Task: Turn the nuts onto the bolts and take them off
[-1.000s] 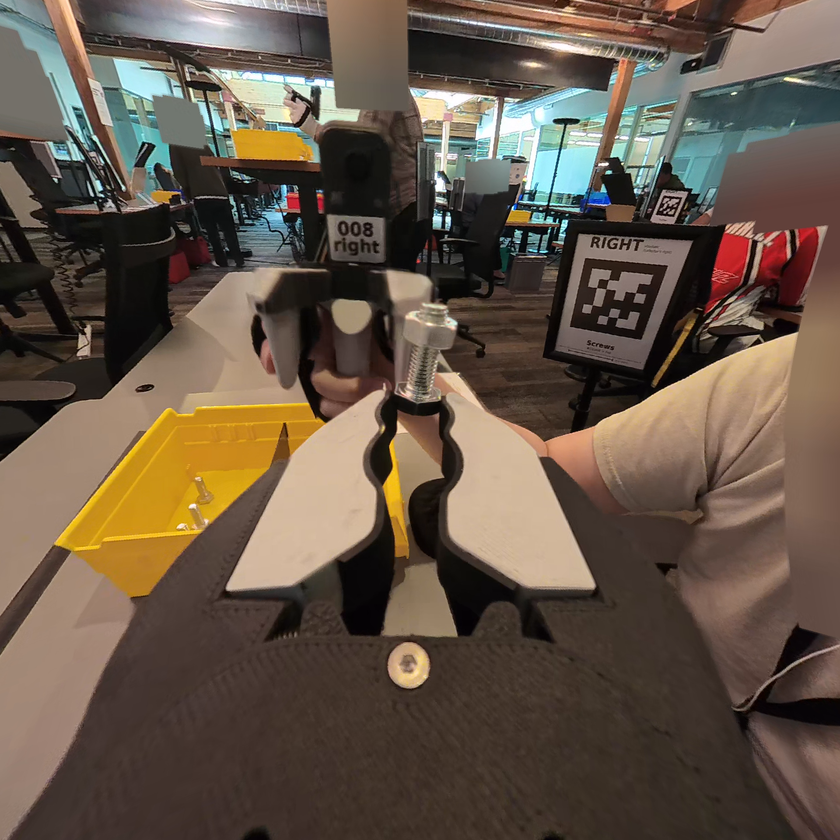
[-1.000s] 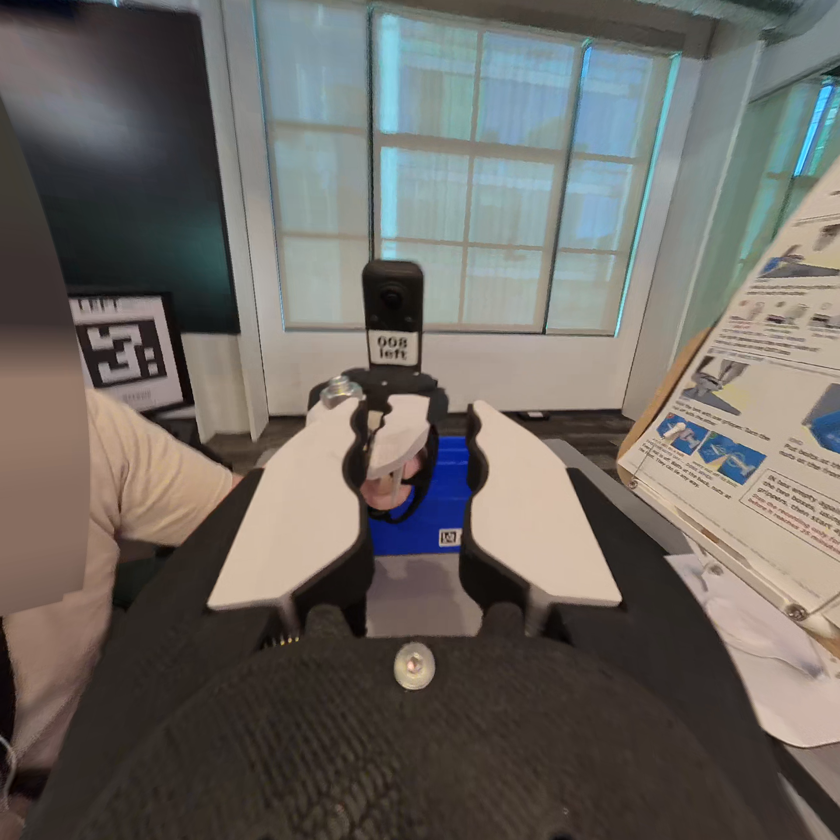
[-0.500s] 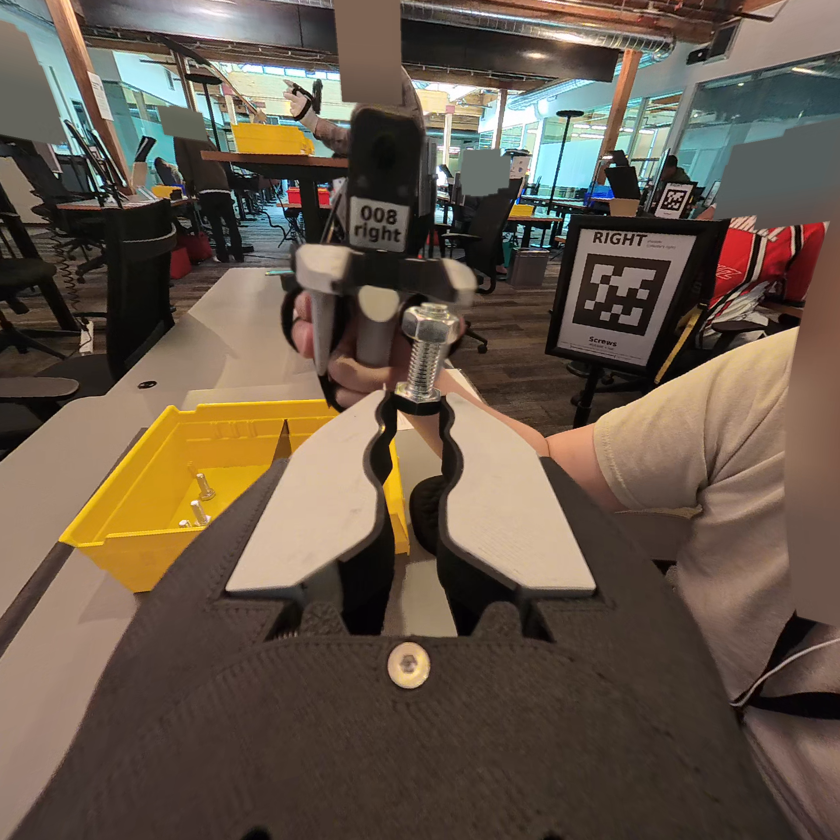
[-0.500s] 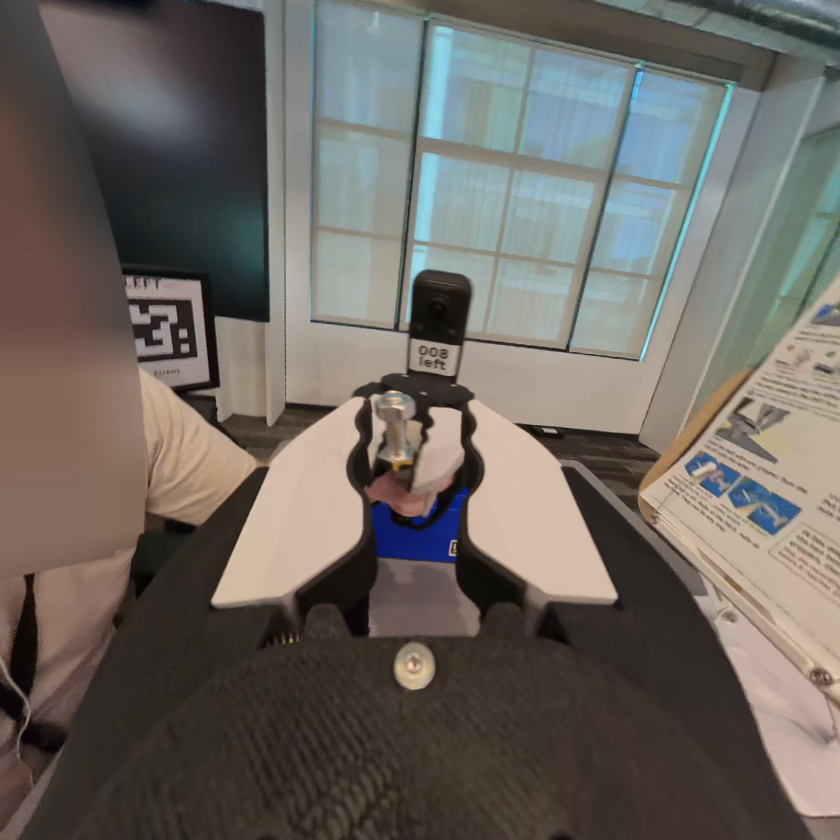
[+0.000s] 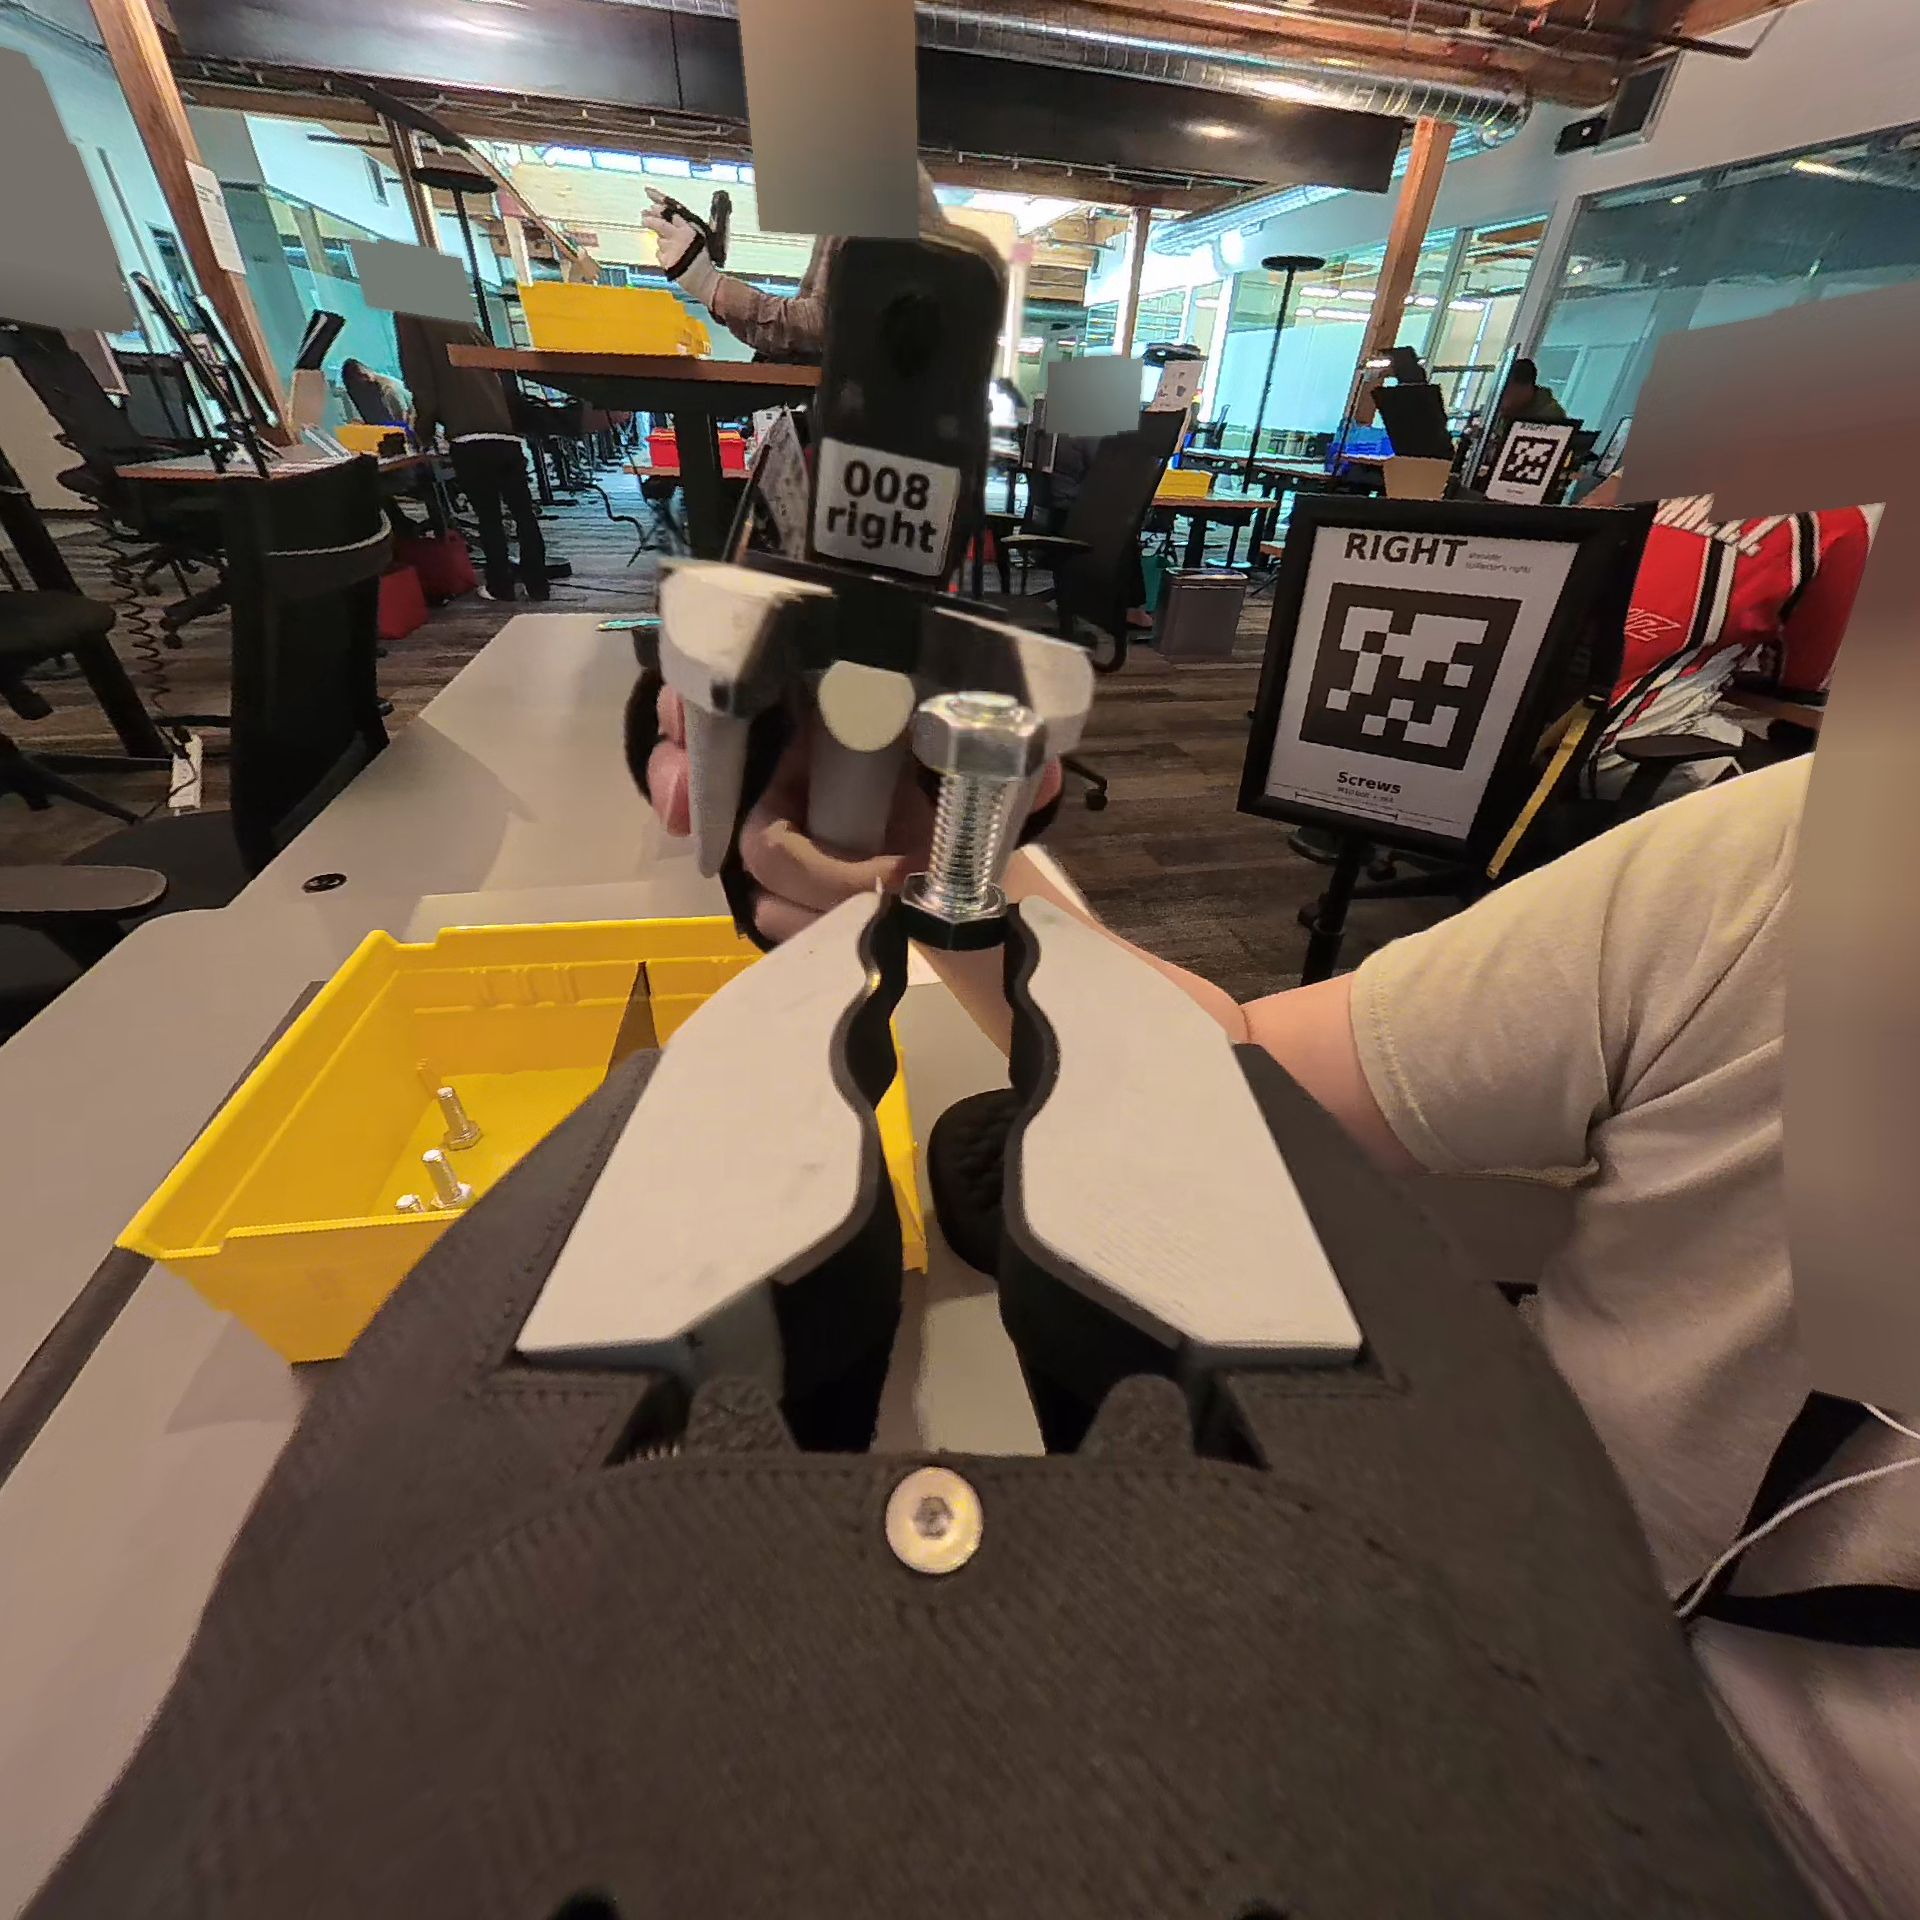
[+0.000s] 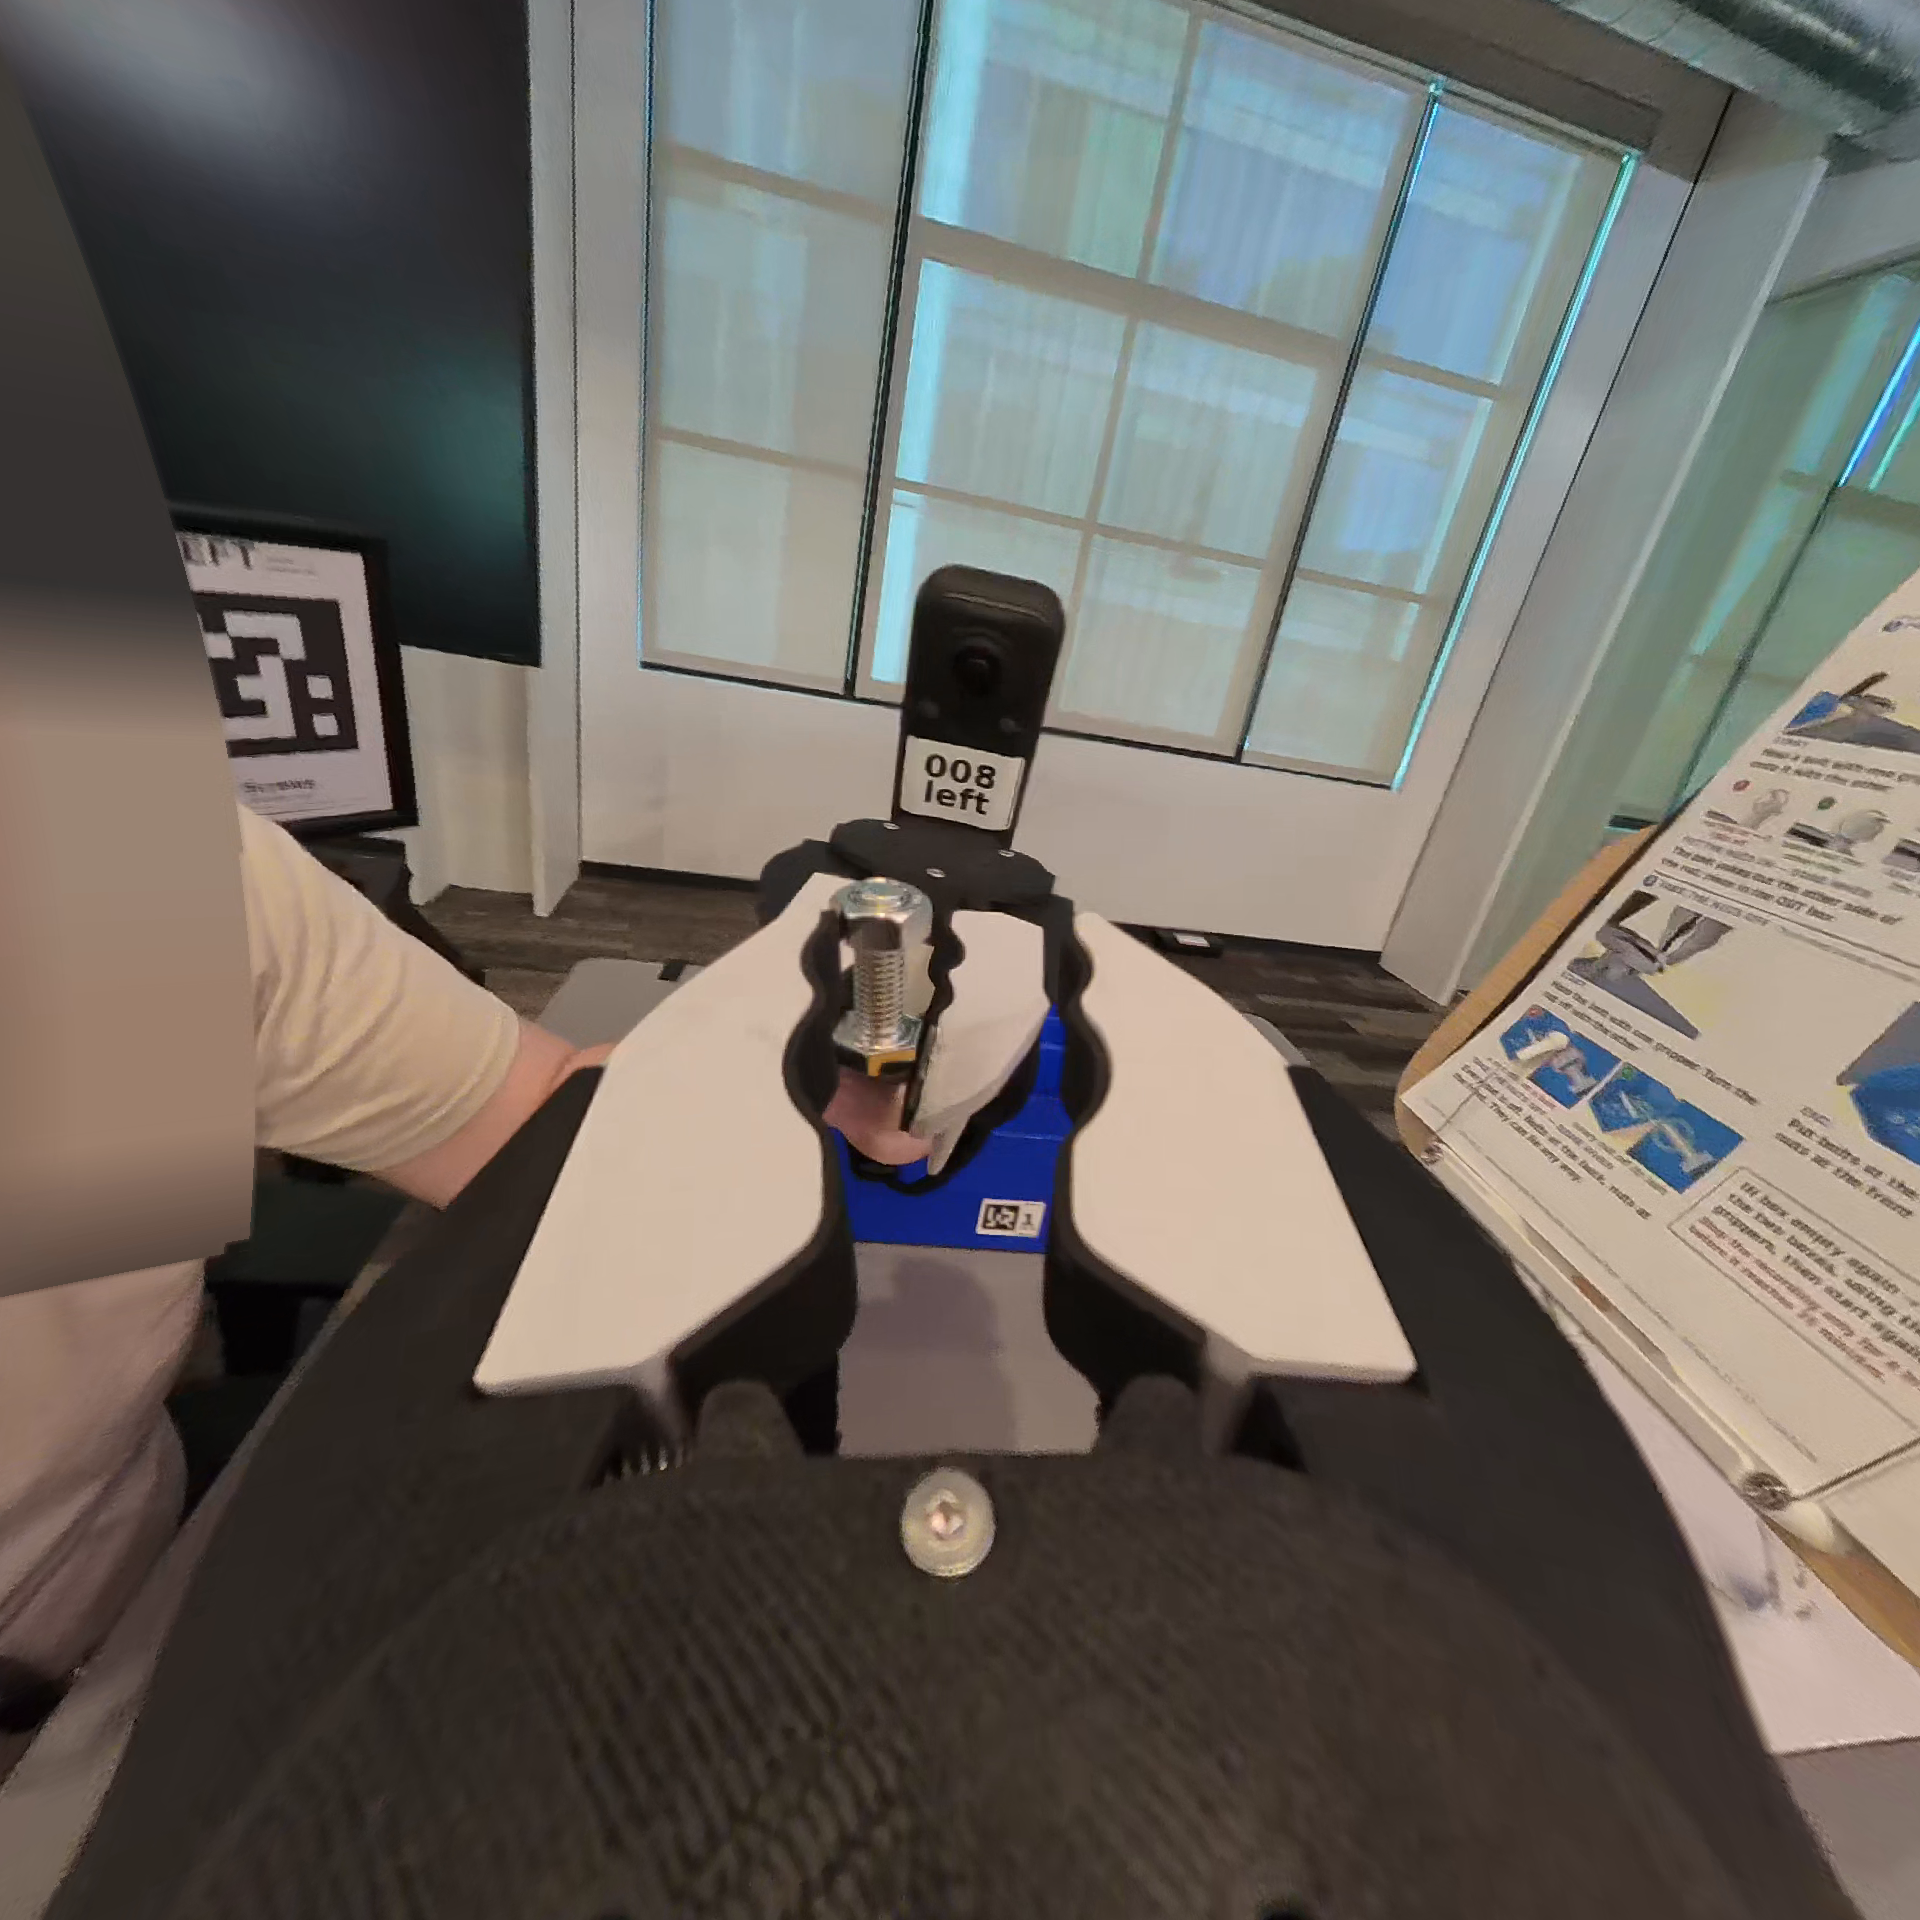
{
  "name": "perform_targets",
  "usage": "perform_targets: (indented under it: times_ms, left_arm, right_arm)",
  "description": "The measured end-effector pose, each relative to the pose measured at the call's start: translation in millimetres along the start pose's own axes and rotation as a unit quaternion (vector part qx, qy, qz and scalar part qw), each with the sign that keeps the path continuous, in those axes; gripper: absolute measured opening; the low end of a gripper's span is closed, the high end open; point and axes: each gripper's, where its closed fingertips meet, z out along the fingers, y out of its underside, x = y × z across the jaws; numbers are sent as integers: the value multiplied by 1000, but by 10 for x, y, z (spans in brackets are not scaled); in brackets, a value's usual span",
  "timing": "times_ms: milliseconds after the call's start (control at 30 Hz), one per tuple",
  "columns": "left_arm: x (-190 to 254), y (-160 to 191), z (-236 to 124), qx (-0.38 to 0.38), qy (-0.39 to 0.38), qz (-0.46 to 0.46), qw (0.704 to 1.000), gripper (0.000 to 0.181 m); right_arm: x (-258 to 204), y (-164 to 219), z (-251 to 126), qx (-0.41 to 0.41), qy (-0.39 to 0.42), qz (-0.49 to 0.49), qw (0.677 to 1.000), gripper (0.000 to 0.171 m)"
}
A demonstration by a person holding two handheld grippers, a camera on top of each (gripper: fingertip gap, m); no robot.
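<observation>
A silver bolt point(image 5: 966, 805) stands upright, head on top, with a nut point(image 5: 948, 896) at its lower end. My left gripper point(image 5: 951, 925) is shut on the nut and holds the bolt up in the air. The right gripper point(image 5: 878, 717) faces it from the far side, open, with the bolt head beside its right-hand finger. In the right wrist view the bolt point(image 6: 878, 977) stands between the spread fingers of my right gripper point(image 6: 940, 935), close to the left finger point(image 6: 707, 1091). The left gripper point(image 6: 894, 1055) holds the nut point(image 6: 878, 1034) from behind.
A yellow bin point(image 5: 270, 1195) with a few loose bolts point(image 5: 452, 1117) sits on the grey table at the left. A blue bin point(image 6: 935, 1195) lies beyond the right gripper. An instruction sheet on a stand point(image 6: 1662, 1091) rises at the right. The person's arm point(image 5: 1455, 1039) is close. My hands' fingertips stand some 4 cm from each other.
The right gripper has swung across so that the bolt, earlier outside its left finger, now stands between its open fingers. The left gripper has kept its hold.
</observation>
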Motion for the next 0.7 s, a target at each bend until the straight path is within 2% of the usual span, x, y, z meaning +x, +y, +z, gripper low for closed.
perform_targets:
  times_ms: [67,133,267,367,467,600,700]
  left_arm:
    - [15,-8,-6,2,6,-1,1000,18]
    - [14,-15,-8,2,1,0,1000,18]
    - [22,-1,4,-4,2,2,1000,17]
    - [9,16,15,-7,-4,4,1000,17]
    - [28,-8,-2,-1,5,-4,1000,18]
    - [26,4,13,-8,-4,8,1000,18]
    - [63,0,32,-9,1,8,1000,18]
  right_arm:
    - [160,-13,-94,19,19,36,999,32]
    - [139,-51,-136,31,4,47,998,32]
    - [-115,-43,12,7,-34,11,999,38]
    - [-21,3,4,5,-18,21,1000,40]
    - [118,-31,-99,24,-2,55,998,33]
    - [-155,-90,-14,23,-54,28,998,41]
    - [-69,-2,17,1,-28,16,999,44]
